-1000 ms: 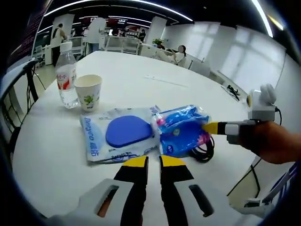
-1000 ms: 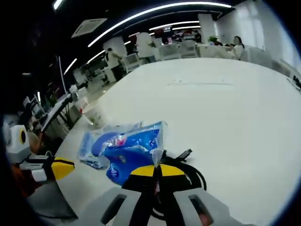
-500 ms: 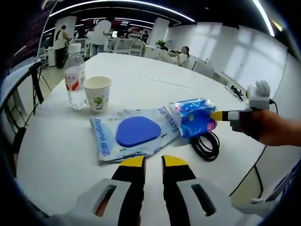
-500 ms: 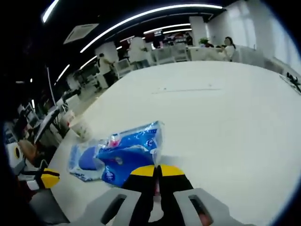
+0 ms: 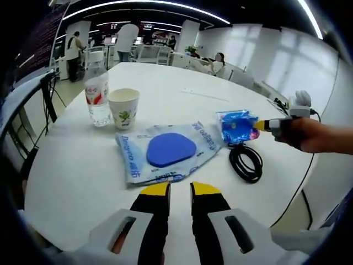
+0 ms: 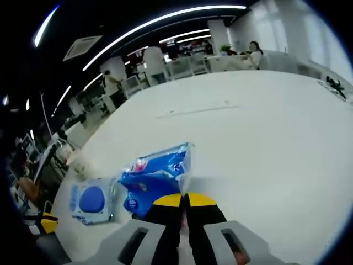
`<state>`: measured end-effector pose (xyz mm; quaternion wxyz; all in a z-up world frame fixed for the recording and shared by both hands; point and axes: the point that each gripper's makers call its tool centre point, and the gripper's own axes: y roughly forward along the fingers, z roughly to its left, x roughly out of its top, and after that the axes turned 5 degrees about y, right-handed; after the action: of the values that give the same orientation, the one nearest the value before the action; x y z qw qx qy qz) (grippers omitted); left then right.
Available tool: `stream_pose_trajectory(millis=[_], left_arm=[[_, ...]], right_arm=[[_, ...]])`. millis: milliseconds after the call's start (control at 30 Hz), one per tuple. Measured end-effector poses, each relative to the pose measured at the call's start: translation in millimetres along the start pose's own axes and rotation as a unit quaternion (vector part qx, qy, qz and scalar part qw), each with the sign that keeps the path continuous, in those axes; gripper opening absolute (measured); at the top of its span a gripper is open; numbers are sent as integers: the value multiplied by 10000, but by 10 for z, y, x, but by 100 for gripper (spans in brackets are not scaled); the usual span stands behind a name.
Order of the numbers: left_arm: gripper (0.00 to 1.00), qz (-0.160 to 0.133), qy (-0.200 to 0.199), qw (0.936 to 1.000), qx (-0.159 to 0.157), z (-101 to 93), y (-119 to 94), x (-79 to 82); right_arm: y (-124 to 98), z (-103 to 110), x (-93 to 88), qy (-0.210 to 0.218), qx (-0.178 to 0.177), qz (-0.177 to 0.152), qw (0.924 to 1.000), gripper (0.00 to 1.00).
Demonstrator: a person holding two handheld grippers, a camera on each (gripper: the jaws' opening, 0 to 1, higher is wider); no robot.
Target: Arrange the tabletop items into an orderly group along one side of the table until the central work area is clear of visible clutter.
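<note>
A blue plastic packet (image 5: 236,126) hangs at the right, and my right gripper (image 5: 259,125), held by a hand, is shut on its edge. In the right gripper view the same packet (image 6: 157,175) sticks out past the shut right gripper (image 6: 185,199). A flat wipes pack with a blue oval lid (image 5: 168,152) lies mid-table, with a black cable coil (image 5: 246,163) to its right. Behind stand a paper cup (image 5: 124,109) and a water bottle (image 5: 97,91). My left gripper (image 5: 180,190) hovers at the near table edge, jaws together and holding nothing.
The round white table (image 5: 71,176) has bare room in front and far behind the items. A thin strip (image 5: 201,95) lies further back. A chair (image 5: 33,94) stands at the left edge. People and desks are in the background. The wipes pack (image 6: 91,200) lies low left.
My right gripper has carried the blue packet up and away to the right, off the wipes pack. The cable coil stays on the table. The left view has pulled back slightly.
</note>
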<state>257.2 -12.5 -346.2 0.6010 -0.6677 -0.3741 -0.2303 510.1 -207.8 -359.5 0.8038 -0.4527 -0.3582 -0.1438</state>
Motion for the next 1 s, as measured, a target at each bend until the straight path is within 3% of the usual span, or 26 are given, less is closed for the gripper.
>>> stream_pose_trajectory(millis=[133, 567, 1000], left_arm=[[12, 21, 12, 10000, 39, 21, -22, -15], [12, 67, 46, 9999, 139, 27, -38, -40], [12, 183, 20, 9996, 220, -25, -44, -136]], right_arm=[[65, -154, 27, 44, -65, 5, 10000, 0], [222, -365, 72, -72, -179, 158, 9997, 0], [366, -478, 30, -340, -117, 420, 9985, 0]])
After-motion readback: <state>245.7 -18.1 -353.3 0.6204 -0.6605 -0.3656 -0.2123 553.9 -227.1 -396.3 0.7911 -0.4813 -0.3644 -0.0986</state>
